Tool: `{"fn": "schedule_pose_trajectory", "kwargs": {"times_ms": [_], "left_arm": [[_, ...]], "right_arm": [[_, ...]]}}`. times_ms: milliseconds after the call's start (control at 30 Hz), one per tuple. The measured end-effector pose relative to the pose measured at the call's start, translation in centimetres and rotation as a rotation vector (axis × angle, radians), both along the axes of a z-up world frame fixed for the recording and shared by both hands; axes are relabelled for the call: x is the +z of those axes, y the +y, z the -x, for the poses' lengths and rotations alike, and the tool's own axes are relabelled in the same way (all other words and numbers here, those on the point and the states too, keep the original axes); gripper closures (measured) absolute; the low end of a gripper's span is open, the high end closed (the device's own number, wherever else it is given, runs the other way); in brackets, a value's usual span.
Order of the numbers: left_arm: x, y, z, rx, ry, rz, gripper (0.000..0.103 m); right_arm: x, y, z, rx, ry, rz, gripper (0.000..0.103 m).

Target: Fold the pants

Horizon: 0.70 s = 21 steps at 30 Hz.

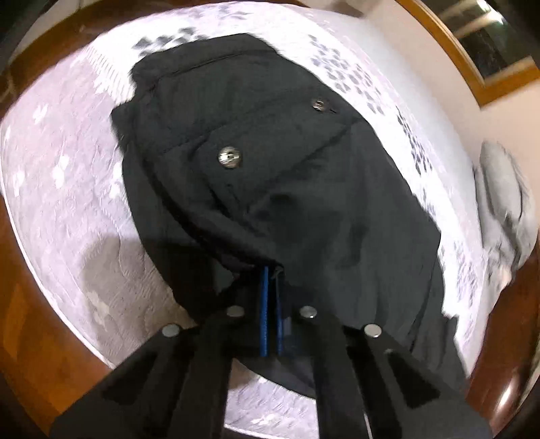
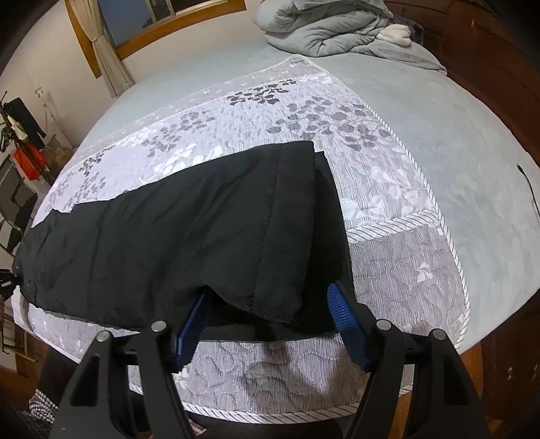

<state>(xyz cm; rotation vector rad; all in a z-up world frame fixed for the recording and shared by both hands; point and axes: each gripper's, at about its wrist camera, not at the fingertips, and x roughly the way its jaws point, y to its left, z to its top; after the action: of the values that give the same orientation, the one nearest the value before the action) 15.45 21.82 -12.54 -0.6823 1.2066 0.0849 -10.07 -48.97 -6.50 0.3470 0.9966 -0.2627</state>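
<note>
- The bed [image 2: 455,141] fills the room, its grey-green sheet partly covered by a white quilted spread [image 2: 388,263] with a grey leaf print.
- A rumpled grey duvet [image 2: 337,30] is heaped at the far end, well apart from the clothing.
- The black pants [image 2: 175,236] lie flat across the spread near its front edge, one leg laid over the other, hems toward the right.
- At the waist end, two metal snap buttons [image 1: 230,157] face up.
- The right gripper [image 2: 270,320] is spread wide, its blue pads [image 2: 344,320] either side of the hem, not pinching.
- The left gripper [image 1: 270,304] is pinched tight on the pants' edge.
</note>
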Motion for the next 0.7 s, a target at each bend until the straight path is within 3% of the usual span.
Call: {"fn": "schedule_pose_trajectory", "kwargs": {"times_ms": [67, 267, 433, 700], "left_arm": [[-0.2, 0.7, 1.3, 0.072, -0.022, 0.024, 0.102], [0.7, -0.5, 3.9, 0.061, -0.072, -0.121, 0.102], [1.2, -1.3, 4.1, 0.046, -0.068, -0.183, 0.1], [0.9, -1.4, 5.5, 0.087, -0.034, -0.162, 0.091]], "right_arm": [[0.1, 0.0, 0.1, -0.015, 0.003, -0.001, 0.032], [0.4, -0.9, 1.3, -0.066, 0.007, -0.04, 0.032], [0.0, -2.6, 3.6, -0.137, -0.081, -0.259, 0.031], [-2.9, -3.7, 3.9, -0.184, -0.165, -0.529, 0.031]]}}
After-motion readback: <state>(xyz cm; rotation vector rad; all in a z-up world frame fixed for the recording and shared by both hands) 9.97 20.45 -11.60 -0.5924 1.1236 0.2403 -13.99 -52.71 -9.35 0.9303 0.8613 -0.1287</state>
